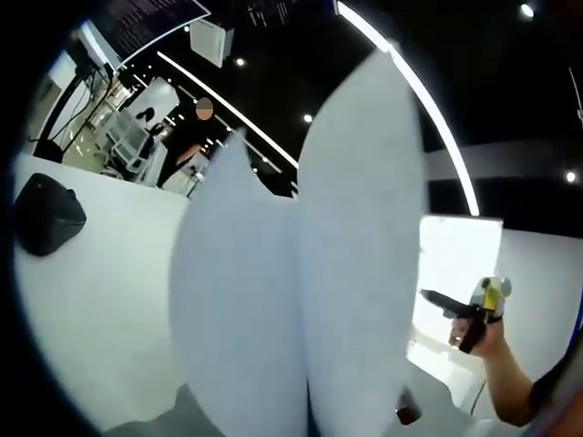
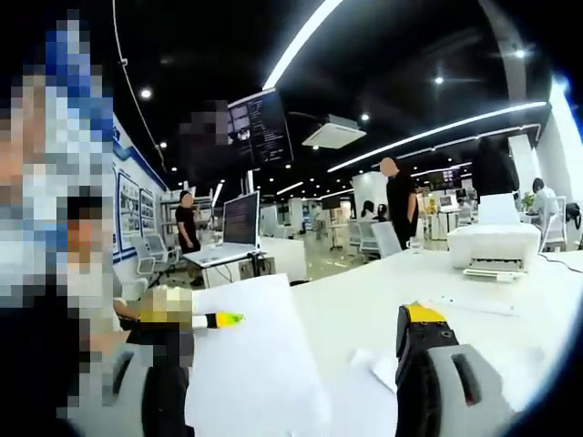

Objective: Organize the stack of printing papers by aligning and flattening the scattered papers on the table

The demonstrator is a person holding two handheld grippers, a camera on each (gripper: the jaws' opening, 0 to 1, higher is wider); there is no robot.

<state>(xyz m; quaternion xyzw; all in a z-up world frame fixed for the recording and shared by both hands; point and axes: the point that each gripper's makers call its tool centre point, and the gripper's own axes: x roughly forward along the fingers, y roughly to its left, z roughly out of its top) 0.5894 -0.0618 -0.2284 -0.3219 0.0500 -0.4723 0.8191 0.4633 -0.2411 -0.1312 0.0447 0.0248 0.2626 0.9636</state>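
White printing papers [image 1: 301,300] stand up close in the left gripper view, two curled sheets rising from the bottom and hiding my left gripper's jaws, which seem shut on them. The white table [image 1: 109,300] lies behind them. Off to the right, a hand holds my right gripper [image 1: 455,308], its dark jaws pointing at the sheets from a short way off. In the right gripper view the jaws of my right gripper [image 2: 293,311] stand wide open, and a sheet of the papers [image 2: 250,364] hangs between them, near the left jaw.
A black object [image 1: 46,214] rests on the table at the left, and another sheet [image 1: 455,264] lies at the right. A white printer [image 2: 496,244] stands on the table [image 2: 364,309], with a small paper scrap [image 2: 375,364] nearer. People stand among desks behind.
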